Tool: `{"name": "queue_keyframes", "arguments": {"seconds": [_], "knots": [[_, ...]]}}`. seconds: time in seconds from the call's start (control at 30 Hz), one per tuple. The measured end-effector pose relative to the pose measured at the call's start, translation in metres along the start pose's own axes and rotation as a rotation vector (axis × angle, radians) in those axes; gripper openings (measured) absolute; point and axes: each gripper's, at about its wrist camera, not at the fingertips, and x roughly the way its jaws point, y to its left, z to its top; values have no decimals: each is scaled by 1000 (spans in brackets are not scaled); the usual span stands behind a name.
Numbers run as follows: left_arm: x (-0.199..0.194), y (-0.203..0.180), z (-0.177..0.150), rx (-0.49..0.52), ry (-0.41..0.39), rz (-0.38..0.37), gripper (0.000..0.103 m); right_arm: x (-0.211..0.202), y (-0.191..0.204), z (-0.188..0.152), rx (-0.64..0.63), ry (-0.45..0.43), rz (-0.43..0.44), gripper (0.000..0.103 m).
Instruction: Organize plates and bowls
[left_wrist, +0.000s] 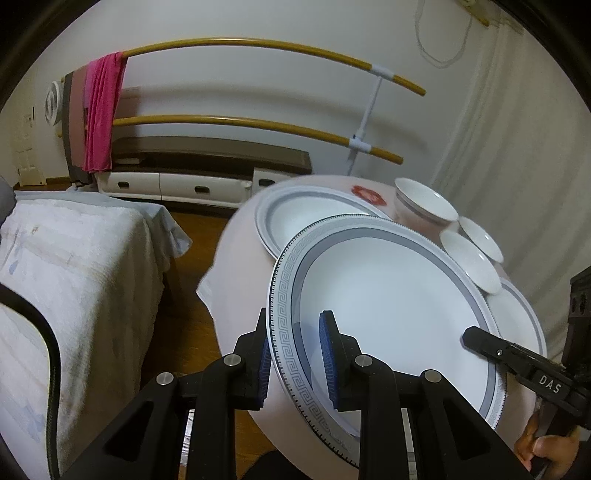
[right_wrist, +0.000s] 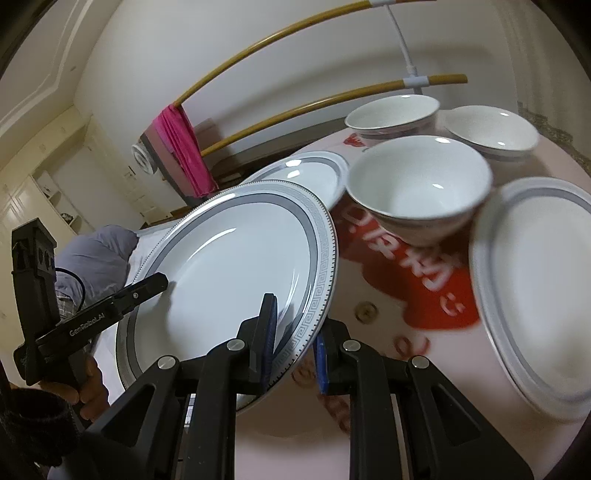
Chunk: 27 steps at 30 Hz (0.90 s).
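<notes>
A large white plate with a grey key-pattern rim (left_wrist: 391, 302) is held tilted above the table between both grippers. My left gripper (left_wrist: 295, 362) is shut on its near-left rim. My right gripper (right_wrist: 293, 350) is shut on its opposite rim (right_wrist: 236, 266); it also shows in the left wrist view (left_wrist: 480, 338). A second grey-rimmed plate (left_wrist: 306, 214) lies behind it. A third plate (right_wrist: 535, 280) lies at the right. Three white bowls (right_wrist: 421, 188) (right_wrist: 391, 114) (right_wrist: 491, 129) stand at the back of the table.
The round table (right_wrist: 373, 280) has a pale cover with red print. A bed with a white towel (left_wrist: 74, 280) stands left of the table across a strip of wooden floor. A rack with yellow bars and a pink cloth (left_wrist: 101, 110) stands by the wall.
</notes>
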Motion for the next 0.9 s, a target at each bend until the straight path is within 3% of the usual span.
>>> {"name": "queue_keyframes", "arguments": {"seconds": [0.6, 0.9], "knots": [[73, 21, 51, 4, 17, 4, 20, 58, 1, 46, 29, 26, -63, 18], [105, 19, 69, 12, 25, -3, 20, 70, -3, 60, 51, 23, -135, 19]]}}
